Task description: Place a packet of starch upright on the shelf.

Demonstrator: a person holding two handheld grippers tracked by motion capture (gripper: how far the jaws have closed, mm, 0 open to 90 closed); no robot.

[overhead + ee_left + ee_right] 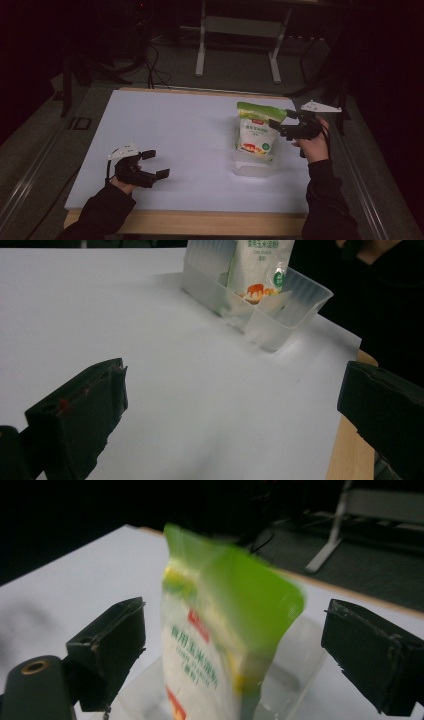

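Note:
A white pouch with a green top (256,131) stands upright in a clear plastic box (252,167) at the right of the white tabletop (175,125). My right gripper (281,120) hangs at the pouch's top from the right, open. In the right gripper view its jaws stand wide on either side of the pouch (220,630) without touching it. My left gripper (156,164) rests low at the left front, open, nothing between its jaws. In the left gripper view, the box (280,325) and the pouch (257,267) lie well ahead of the left gripper (232,390).
A wooden strip (200,222) runs along the table's front edge. Beyond the far edge, on a dark floor, stand the legs of a metal frame (200,50) and some loose cables (152,70). A dark rail (360,180) runs along the right side.

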